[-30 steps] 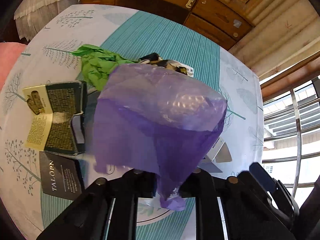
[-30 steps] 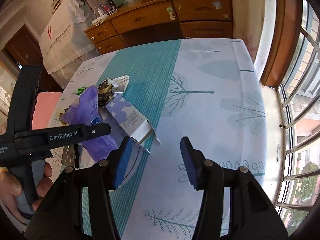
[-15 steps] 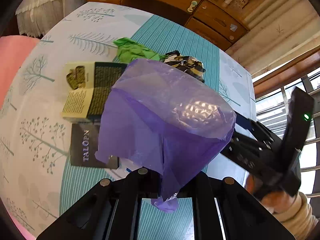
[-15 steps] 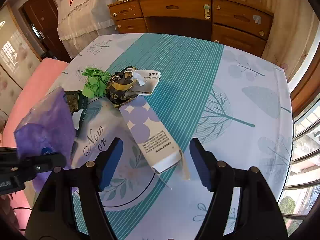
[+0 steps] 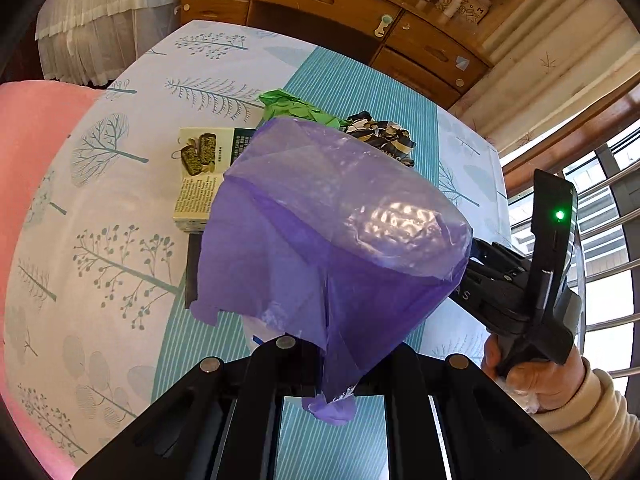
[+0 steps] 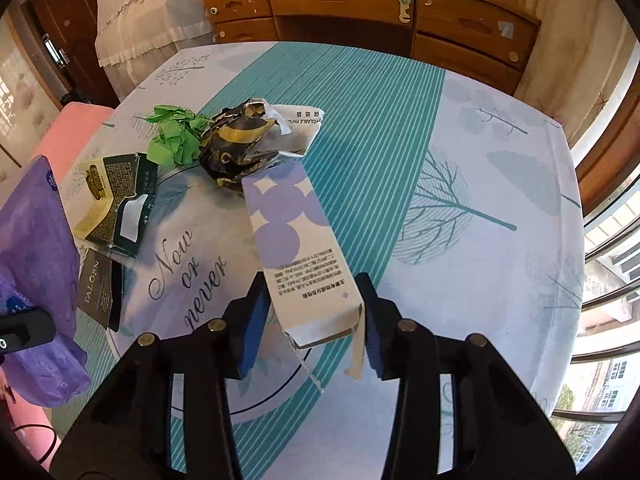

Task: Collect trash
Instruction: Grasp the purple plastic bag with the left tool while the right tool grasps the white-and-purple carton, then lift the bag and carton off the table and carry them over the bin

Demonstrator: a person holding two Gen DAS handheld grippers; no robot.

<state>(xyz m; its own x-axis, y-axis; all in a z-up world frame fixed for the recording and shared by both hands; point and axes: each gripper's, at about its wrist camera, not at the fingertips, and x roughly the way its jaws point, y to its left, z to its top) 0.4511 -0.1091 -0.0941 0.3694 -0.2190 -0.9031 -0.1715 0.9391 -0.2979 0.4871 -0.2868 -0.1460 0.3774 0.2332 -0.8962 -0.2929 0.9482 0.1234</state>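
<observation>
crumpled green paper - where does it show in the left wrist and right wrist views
Left wrist: crumpled green paper upper centre, peeking above the purple bag.
Right wrist: upper left, against the dark crumpled wrapper.
Shared landmark: that wrapper beside it in both.

Dark flat box [image 5: 192, 268] behind purple bag [image 5: 340, 240]

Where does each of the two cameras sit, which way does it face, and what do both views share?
Left wrist: sits on the left gripper, angled down at the table; its fingers pinch a purple plastic bag; the person's right hand shows.
Right wrist: sits on the right gripper, angled down; its fingers are closing around a white-and-purple flattened carton.
Shared: the bag, crumpled green paper, tree-patterned tablecloth, wooden dresser.
</observation>
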